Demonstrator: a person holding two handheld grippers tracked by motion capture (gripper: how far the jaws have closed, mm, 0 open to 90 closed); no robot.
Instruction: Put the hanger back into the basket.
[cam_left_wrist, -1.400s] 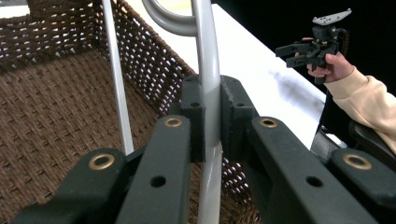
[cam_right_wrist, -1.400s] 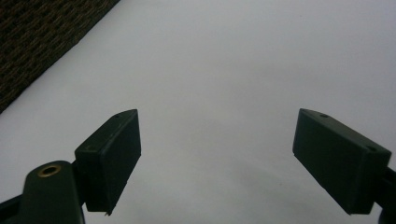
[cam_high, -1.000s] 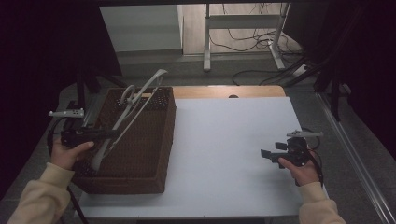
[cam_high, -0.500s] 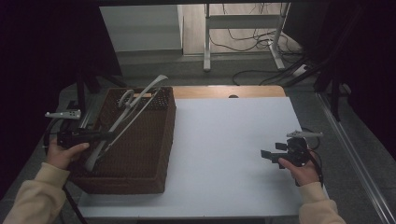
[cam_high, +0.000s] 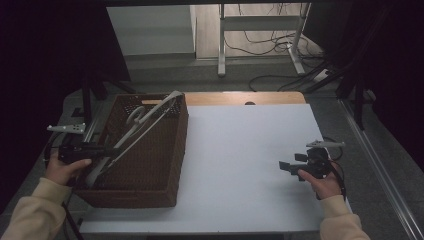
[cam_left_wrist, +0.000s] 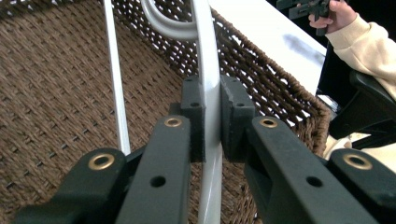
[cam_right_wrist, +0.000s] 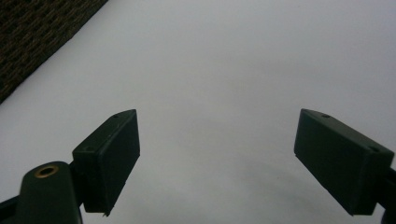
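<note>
Where the high view looks down, a white table (cam_high: 240, 165) stands on a grey floor (cam_high: 280, 82) with cables, and a brown wicker basket (cam_high: 150, 165) sits along its left edge. The left gripper (cam_high: 112, 150) reaches over the basket; the right gripper (cam_high: 285, 166) hovers near the right edge.

In the left gripper view, the jaws are clamped on a white hanger (cam_left_wrist: 208, 93) inside the basket.

In the right gripper view, the jaws stand wide apart, holding nothing, above bare table.

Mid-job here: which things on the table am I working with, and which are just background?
In play:
left gripper, shut on the white hanger
wicker basket holding the hanger

Idle:
right gripper, open over the white tabletop
floor cables
</note>
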